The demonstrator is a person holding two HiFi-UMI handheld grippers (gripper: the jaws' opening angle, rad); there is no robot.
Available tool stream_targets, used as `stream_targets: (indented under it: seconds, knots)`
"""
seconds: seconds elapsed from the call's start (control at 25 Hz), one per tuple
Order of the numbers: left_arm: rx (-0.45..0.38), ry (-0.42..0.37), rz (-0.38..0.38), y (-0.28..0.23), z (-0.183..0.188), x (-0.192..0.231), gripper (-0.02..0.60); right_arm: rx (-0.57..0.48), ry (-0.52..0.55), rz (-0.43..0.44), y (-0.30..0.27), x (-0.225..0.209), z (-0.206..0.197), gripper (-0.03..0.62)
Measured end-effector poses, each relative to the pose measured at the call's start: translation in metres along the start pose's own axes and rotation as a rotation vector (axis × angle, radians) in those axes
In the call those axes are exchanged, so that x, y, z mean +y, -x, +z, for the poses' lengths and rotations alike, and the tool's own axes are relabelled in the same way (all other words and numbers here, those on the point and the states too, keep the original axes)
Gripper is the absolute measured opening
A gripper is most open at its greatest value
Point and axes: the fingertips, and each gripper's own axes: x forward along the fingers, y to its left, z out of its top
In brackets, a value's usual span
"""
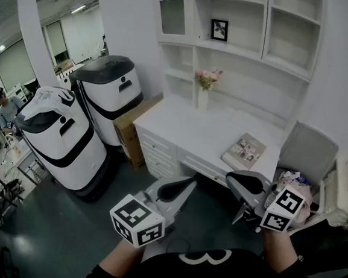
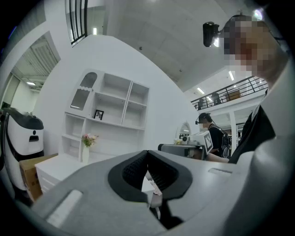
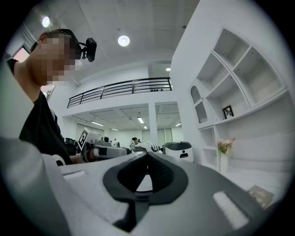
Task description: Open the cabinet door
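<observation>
Down low at the left gripper [image 1: 191,181] [image 2: 147,153]: pressed together at the tips, nothing pinched, held level above the dark floor [image 1: 55,236]. Same story at the right gripper [image 1: 230,177] [image 3: 147,155]: tips meeting, pads empty, level too, near its partner with a strip of floor between. Straight ahead of both, a white desk [image 1: 185,128], top mostly bare, with a book [image 1: 243,151] lying flat near the front right edge and a vase of pink flowers [image 1: 204,89] upright at the back. Drawers [image 1: 157,150] down the desk's left front. Above, white open shelving against the wall, with a small framed picture [image 1: 219,30] standing on one shelf. And up at the top left of that shelving, the cabinet door [image 1: 173,11] [image 2: 82,95]: arched, glass-panelled, looking closed, high above both grippers and well apart from them. Off to the right, a grey chair [image 1: 308,149] by the desk's corner. Off to the left, a cardboard box [image 1: 131,128] tight against the desk's side, then the far machine [image 1: 108,94] and the near machine [image 1: 59,142], both white and black, crowding that flank. Open floor before the desk, between machines and chair. Farther left, a wide hall under ceiling lights, with a person [image 1: 5,111] at the edge.
</observation>
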Motion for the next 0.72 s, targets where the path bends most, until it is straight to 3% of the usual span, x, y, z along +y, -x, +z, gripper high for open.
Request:
stream_targets:
  seconds: [0.4,0.72]
  knots:
    - [-0.003,-0.013,-0.013,0.021,0.005,0.002,0.009,0.019,0.019,0.011,-0.018,0.022,-0.001,0.000]
    - [-0.015,-0.003,-0.008,0.054,-0.006,0.022,0.009,-0.003,-0.024,0.005,-0.040,0.039,-0.014,0.000]
